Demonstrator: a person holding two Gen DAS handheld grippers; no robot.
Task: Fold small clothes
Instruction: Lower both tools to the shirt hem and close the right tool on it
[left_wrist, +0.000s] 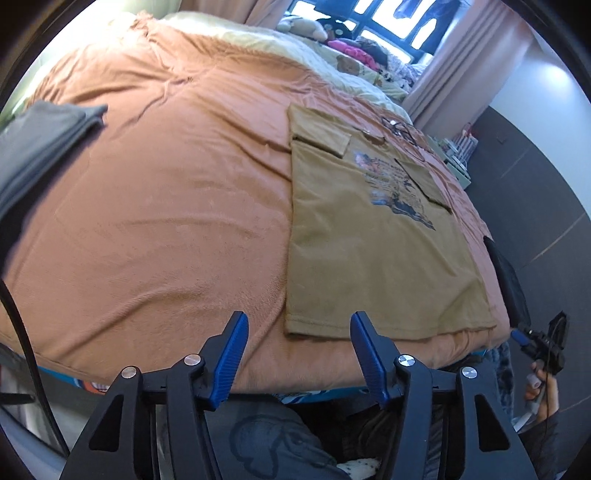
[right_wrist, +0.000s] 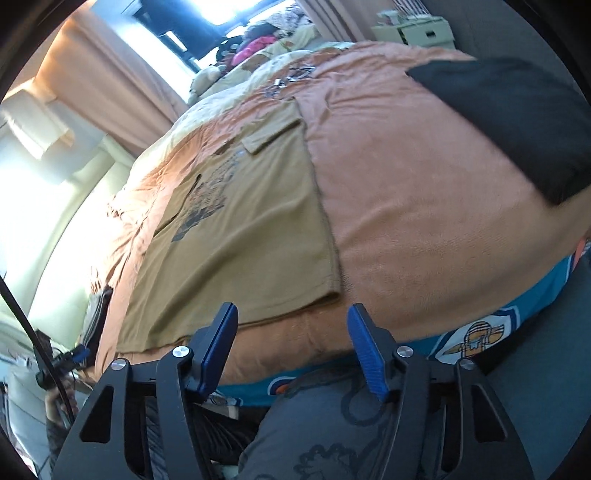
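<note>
A tan T-shirt (left_wrist: 373, 251) with a dark print lies flat on the orange bedspread (left_wrist: 166, 206), both sleeves folded in over the body. Its hem is near the bed's front edge. My left gripper (left_wrist: 299, 325) is open and empty, hovering at the bed's front edge just left of the hem. In the right wrist view the same shirt (right_wrist: 240, 236) lies left of centre. My right gripper (right_wrist: 291, 317) is open and empty, just below the hem's right corner. The other gripper shows small at the edge of each view (left_wrist: 539, 339) (right_wrist: 62, 362).
A folded grey garment (left_wrist: 40, 147) lies at the bed's left side; it also shows dark at the upper right of the right wrist view (right_wrist: 517, 122). Pillows, toys and clothes (left_wrist: 351, 48) sit at the head. Glasses (left_wrist: 399, 127) lie beyond the collar. A black item (left_wrist: 506, 277) hangs off the bed's side.
</note>
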